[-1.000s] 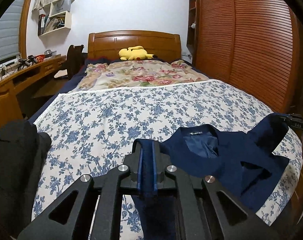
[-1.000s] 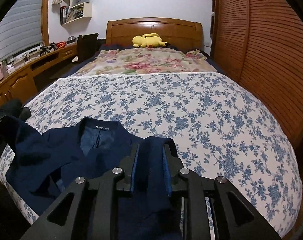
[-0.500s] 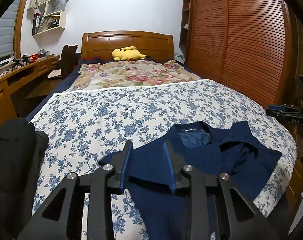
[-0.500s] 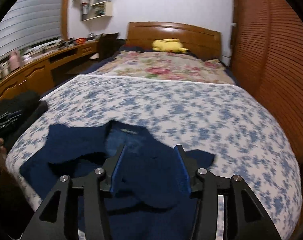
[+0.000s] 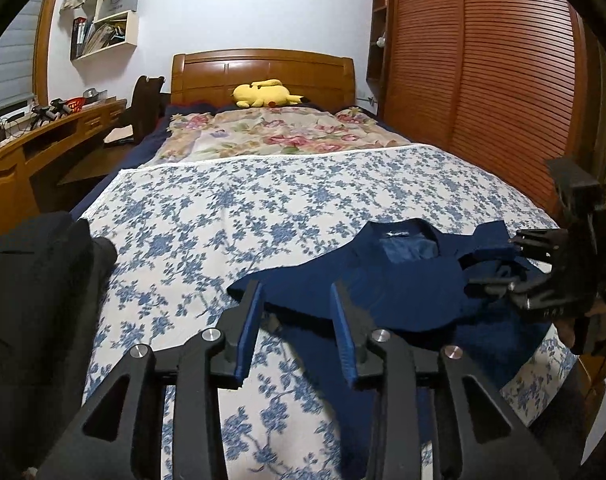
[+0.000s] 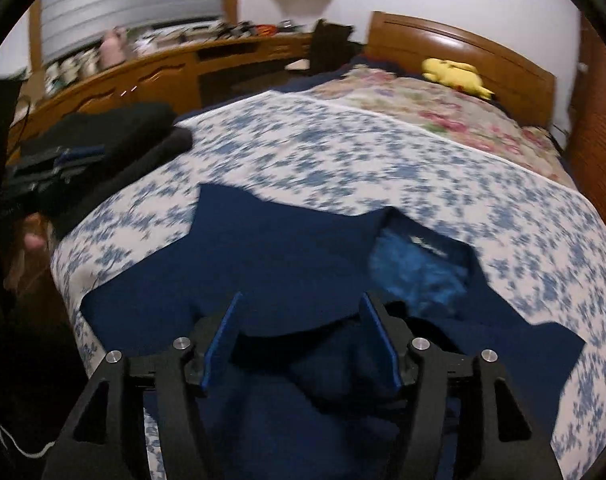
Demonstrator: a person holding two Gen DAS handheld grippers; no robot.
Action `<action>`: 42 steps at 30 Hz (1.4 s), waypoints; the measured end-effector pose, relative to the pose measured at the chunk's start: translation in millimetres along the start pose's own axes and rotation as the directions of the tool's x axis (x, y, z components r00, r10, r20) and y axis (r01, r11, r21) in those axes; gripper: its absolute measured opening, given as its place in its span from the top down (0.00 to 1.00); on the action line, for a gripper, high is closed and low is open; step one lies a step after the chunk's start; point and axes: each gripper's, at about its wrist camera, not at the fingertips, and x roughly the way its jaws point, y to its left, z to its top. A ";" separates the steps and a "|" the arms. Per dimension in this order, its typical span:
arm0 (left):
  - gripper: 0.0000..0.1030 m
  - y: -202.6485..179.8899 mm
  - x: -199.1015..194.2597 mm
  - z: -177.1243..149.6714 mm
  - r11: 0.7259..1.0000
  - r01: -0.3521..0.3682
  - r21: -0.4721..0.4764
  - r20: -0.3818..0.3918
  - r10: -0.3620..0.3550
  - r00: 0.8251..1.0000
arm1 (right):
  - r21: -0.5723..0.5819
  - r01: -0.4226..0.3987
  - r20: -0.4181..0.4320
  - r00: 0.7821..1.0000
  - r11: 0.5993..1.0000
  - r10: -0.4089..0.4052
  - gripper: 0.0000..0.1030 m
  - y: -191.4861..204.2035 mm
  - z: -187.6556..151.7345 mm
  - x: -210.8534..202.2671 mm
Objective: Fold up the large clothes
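Observation:
A navy blue jacket (image 5: 387,292) lies spread near the foot of the floral bed cover (image 5: 231,208), collar and lining facing up. In the left wrist view my left gripper (image 5: 296,286) hovers over the jacket's left shoulder edge; its jaws are opening and the pads press on nothing. My right gripper (image 5: 543,276) shows at the right edge, over the jacket's other side. In the blurred right wrist view the right gripper (image 6: 302,298) hangs above a rumpled fold of the jacket (image 6: 287,248); its jaws are opening, with cloth below and untouched by the pads.
A pile of black folded clothes (image 5: 35,304) sits at the bed's left corner (image 6: 115,136). A yellow plush toy (image 5: 263,94) rests by the headboard. A wooden desk (image 6: 151,68) runs along the left wall, and a slatted wardrobe (image 5: 483,80) stands on the right.
Both grippers were shut on navy cloth and have let it go; the jacket now lies flat on the bed. The right gripper swung and rolled, its view now facing the desk.

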 end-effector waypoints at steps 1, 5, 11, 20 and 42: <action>0.65 1.8 -0.6 -0.8 1.000 -0.002 -0.002 -0.001 0.002 1.000 | -0.016 -0.009 -0.003 1.000 1.000 0.009 0.38 5.8 -0.6 1.3; 0.65 10.3 -5.9 -2.4 1.000 -0.007 -0.015 0.002 0.007 1.000 | -0.064 -0.032 -0.033 0.999 0.997 0.029 0.37 18.7 2.5 10.0; 0.65 14.3 -11.9 -1.9 1.000 -0.005 -0.027 0.017 0.005 1.000 | -0.197 0.064 -0.114 0.990 0.978 -0.087 0.36 31.6 7.5 36.8; 0.65 10.6 -9.2 -0.5 1.000 0.005 -0.018 0.017 -0.004 1.000 | -0.221 0.245 -0.149 0.948 0.944 -0.281 1.00 -21.0 52.8 91.2; 0.65 7.4 -3.8 -3.3 1.000 0.004 -0.011 0.004 -0.004 1.000 | -0.319 0.043 -0.224 0.967 0.947 -0.120 0.27 21.7 34.2 104.6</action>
